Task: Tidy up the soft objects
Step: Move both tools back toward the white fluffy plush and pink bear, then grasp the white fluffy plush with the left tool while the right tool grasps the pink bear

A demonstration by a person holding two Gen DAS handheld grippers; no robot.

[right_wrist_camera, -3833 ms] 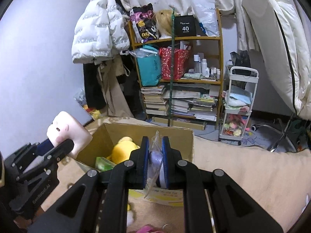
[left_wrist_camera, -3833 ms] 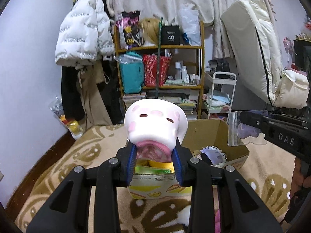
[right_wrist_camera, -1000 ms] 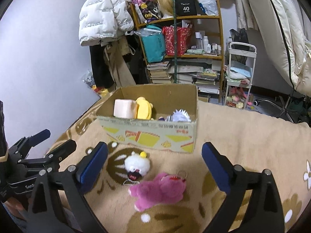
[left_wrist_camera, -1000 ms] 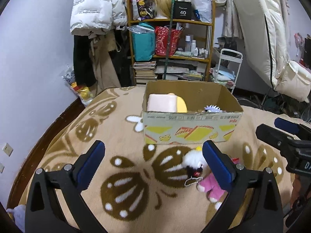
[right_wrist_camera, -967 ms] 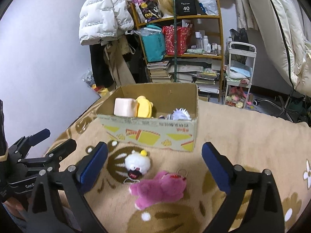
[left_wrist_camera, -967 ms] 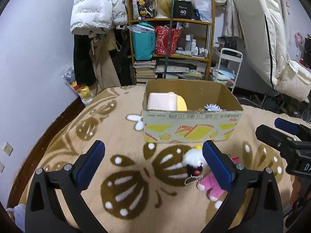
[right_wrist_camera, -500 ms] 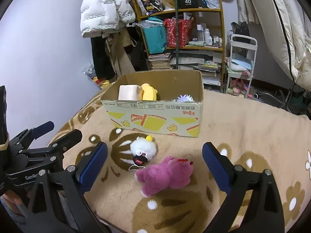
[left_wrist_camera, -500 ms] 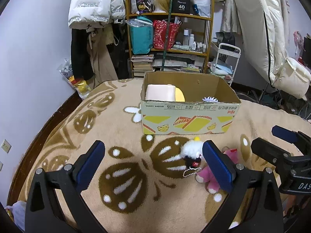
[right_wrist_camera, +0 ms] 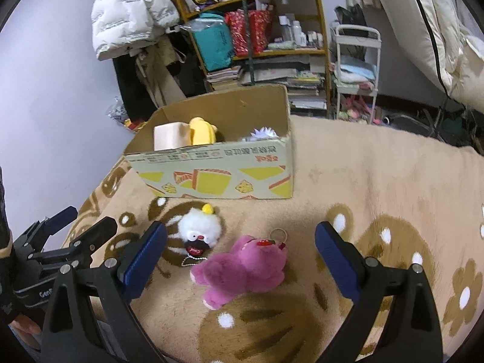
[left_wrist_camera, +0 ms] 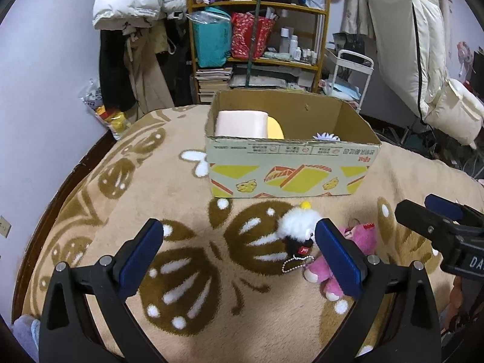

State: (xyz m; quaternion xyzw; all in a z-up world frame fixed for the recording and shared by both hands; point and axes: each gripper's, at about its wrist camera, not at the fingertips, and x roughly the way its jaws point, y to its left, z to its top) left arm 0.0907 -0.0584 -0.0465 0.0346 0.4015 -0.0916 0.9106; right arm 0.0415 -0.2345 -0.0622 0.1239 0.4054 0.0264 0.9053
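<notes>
Both spread wide and empty, right gripper [right_wrist_camera: 240, 249] framing the pink plush [right_wrist_camera: 242, 267] dead ahead, left gripper [left_wrist_camera: 239, 249] offset from the white plush [left_wrist_camera: 295, 222], presumably for boxing next.

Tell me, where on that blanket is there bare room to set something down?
Bare blanket lies right of the cardboard box, and more left of it toward the wall. It is crowded just in front of the box, where the white plush and the pink plush bear lie.

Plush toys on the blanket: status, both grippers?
Left gripper open, empty. Right gripper open, empty. White plush and pink plush lie before the cardboard box. Nothing blocking.
</notes>
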